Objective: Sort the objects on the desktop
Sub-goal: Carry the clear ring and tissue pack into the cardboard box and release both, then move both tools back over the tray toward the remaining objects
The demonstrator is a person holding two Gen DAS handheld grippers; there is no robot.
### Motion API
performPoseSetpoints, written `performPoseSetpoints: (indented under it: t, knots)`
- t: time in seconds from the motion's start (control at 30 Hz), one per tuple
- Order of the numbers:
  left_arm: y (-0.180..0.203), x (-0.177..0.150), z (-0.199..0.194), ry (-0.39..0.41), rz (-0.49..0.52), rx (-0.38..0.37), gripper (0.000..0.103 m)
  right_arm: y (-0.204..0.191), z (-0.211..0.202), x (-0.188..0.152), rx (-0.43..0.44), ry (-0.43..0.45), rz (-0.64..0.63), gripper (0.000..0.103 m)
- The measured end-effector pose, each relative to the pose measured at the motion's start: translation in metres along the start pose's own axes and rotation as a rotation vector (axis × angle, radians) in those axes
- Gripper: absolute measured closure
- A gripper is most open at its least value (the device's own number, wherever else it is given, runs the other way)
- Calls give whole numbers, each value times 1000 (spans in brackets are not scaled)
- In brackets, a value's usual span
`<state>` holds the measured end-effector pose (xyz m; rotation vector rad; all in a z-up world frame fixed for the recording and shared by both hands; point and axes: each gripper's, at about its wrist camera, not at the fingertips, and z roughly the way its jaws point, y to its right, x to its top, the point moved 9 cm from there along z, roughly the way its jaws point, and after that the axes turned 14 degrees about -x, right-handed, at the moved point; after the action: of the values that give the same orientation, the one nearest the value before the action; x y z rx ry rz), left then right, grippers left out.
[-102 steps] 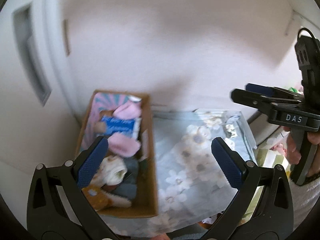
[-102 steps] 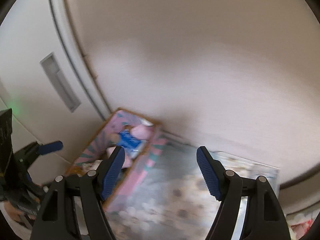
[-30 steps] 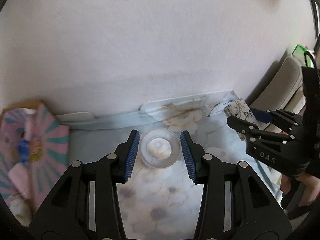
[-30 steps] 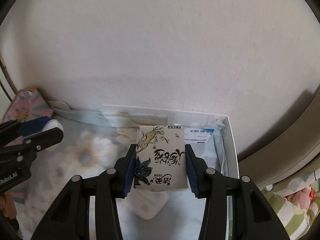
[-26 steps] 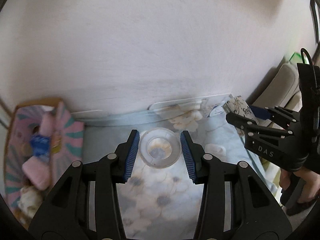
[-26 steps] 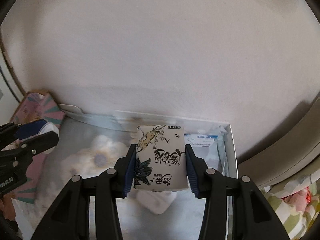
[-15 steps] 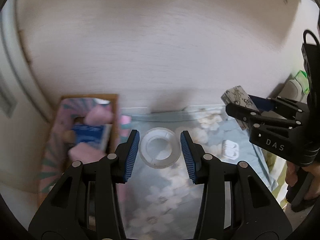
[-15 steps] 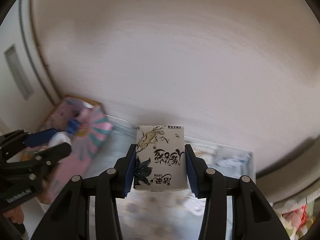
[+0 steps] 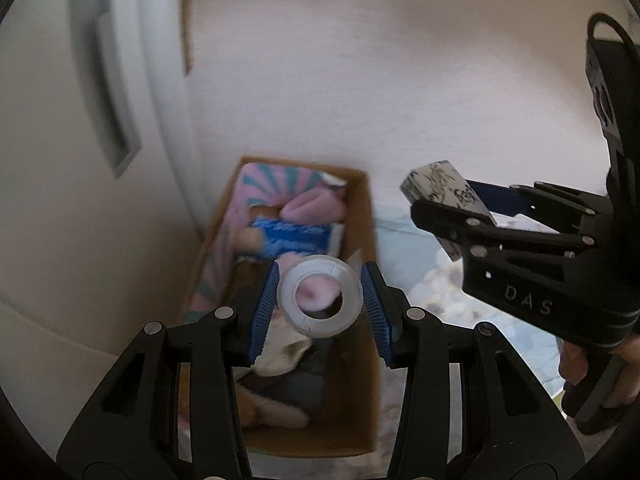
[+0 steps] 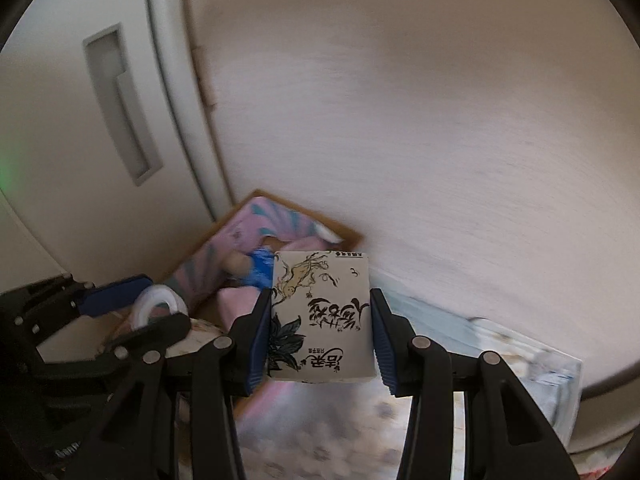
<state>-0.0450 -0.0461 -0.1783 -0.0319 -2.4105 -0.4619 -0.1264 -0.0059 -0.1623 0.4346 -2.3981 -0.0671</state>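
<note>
My left gripper [image 9: 320, 300] is shut on a clear roll of tape [image 9: 320, 298], held in the air above the open cardboard box [image 9: 362, 236]. My right gripper [image 10: 320, 330] is shut on a white tissue pack [image 10: 322, 320] printed with ink drawings and characters, just right of the box. In the left wrist view that pack [image 9: 440, 188] shows in the right gripper [image 9: 448, 208] at the right. In the right wrist view the tape [image 10: 158, 304] and left gripper [image 10: 132, 308] appear at lower left.
The box holds pink soft items [image 9: 314, 208], a blue packet [image 9: 292, 236] and other soft things. A floral cloth [image 10: 460, 420] covers the table, whose right edge [image 10: 572, 392] shows. A white cabinet door with a recessed handle [image 10: 120, 108] stands on the left, a pale wall behind.
Both grippers have swung left from the right part of the table toward the box, still holding the tape and the tissue pack. The box now lies under the left gripper.
</note>
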Motion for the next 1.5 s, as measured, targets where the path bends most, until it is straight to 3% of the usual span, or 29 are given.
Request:
performPoseSetpoints:
  t: [0.3, 0.67, 0.7, 0.73, 0.77, 0.8, 0.83, 1.03, 1.5]
  knots:
    - [-36, -27, 4, -51, -55, 23, 64, -44, 43, 3, 31, -51, -15, 61]
    - [-48, -45, 12, -88, -76, 13, 63, -58, 67, -9, 44, -129, -10, 61]
    - [-50, -47, 13, -104, -96, 16, 59, -57, 71, -12, 27, -151, -9, 58]
    - [-54, -42, 21, -116, -111, 21, 52, -56, 75, -15, 8, -166, -11, 48]
    - [-56, -44, 23, -126, -122, 24, 19, -54, 76, -16, -11, -171, -10, 42]
    - [-57, -44, 24, -126, -122, 21, 2, -50, 76, -17, -32, -165, -3, 32]
    - [-56, -42, 21, -102, -112, 17, 0, -48, 75, -16, -45, -155, 3, 32]
    - [-53, -39, 15, -87, -98, 1, 0, -48, 72, -12, -115, -125, -17, 32]
    - [-22, -26, -7, -67, -35, -19, 0, -3, 16, -8, -145, -77, 41, 32]
